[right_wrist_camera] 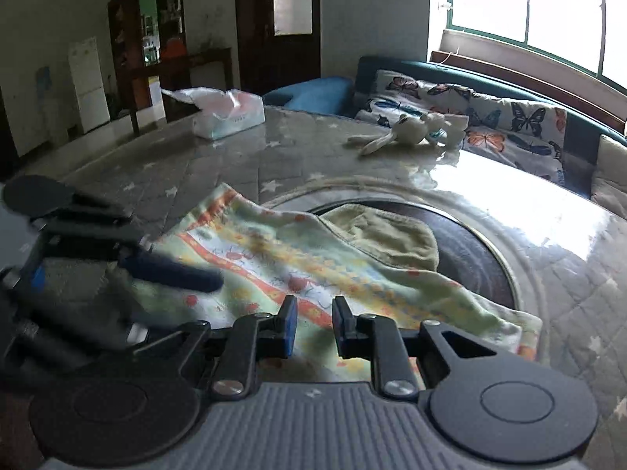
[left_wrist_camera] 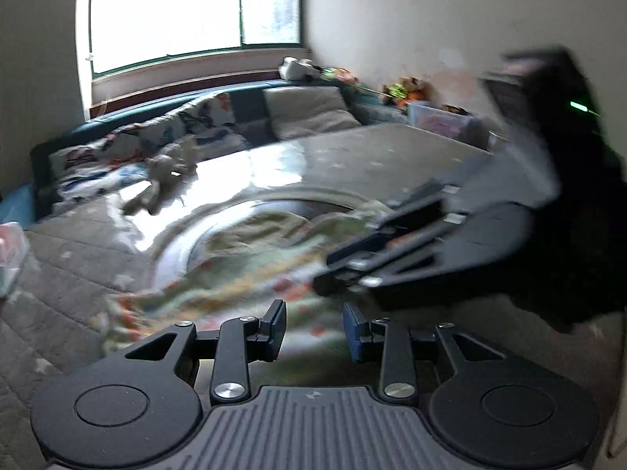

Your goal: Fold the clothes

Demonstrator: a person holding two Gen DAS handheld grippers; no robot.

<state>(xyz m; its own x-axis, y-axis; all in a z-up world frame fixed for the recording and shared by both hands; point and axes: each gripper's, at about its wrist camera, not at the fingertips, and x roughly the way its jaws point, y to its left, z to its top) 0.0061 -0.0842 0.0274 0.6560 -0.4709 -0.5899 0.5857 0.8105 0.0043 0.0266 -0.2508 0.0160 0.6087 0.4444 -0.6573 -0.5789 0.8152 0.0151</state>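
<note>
We find the patterned cloth [right_wrist_camera: 313, 270] lying partly folded on the round table [right_wrist_camera: 568, 258], one edge over the dark centre disc [right_wrist_camera: 466, 250]. Both grippers hang above it empty: the left gripper [left_wrist_camera: 314, 329] with fingers spread, the right gripper [right_wrist_camera: 314, 325] with fingers apart. A plush rabbit [right_wrist_camera: 407, 131] lies beyond.

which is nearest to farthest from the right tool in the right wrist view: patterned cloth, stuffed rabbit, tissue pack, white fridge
1. Patterned cloth, lying directly under the right tool.
2. Stuffed rabbit, ahead and to the right on the table.
3. Tissue pack, at the table's far left edge.
4. White fridge, against the far left wall.
</note>
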